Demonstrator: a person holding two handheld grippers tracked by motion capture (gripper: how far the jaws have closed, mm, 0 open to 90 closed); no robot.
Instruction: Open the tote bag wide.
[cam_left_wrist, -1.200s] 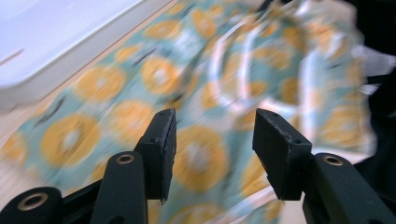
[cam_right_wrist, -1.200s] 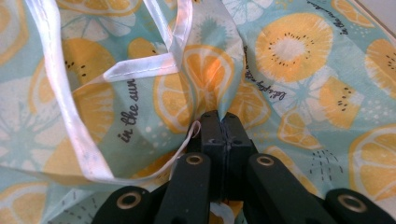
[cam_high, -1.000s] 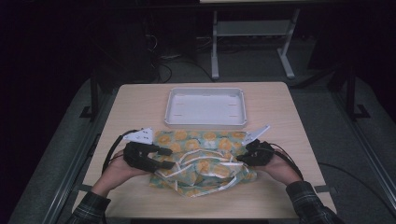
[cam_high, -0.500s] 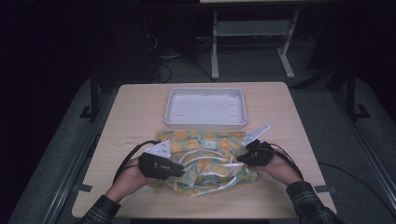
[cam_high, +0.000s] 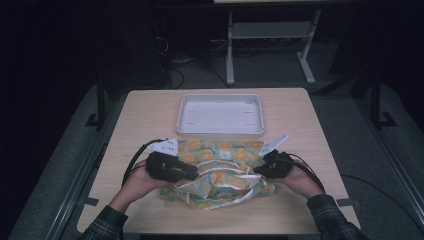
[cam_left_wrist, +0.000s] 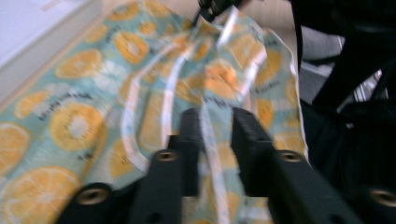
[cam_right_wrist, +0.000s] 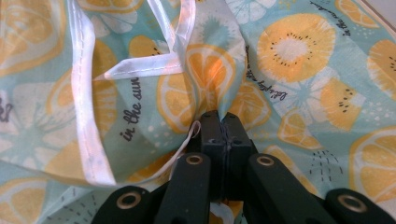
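Note:
A crumpled cloth printed with orange slices on pale blue, edged with white tape, lies on the near half of the table. My left gripper reaches onto it from the left. Its jaws have just been opening and now stand apart, with a white tape strip running between them, untouched by the pads. My right gripper is at the cloth's right side, its jaws shut on a pinched fold of the fabric.
A white rectangular tray sits just beyond the cloth, its near rim touching the fabric. The wooden table has bare surface on both sides of the tray. Dark floor and a metal stand lie behind the table.
My left gripper has shifted a little to the right, from the cloth's left edge onto its folds. The right gripper and its pinch of cloth have stayed put.

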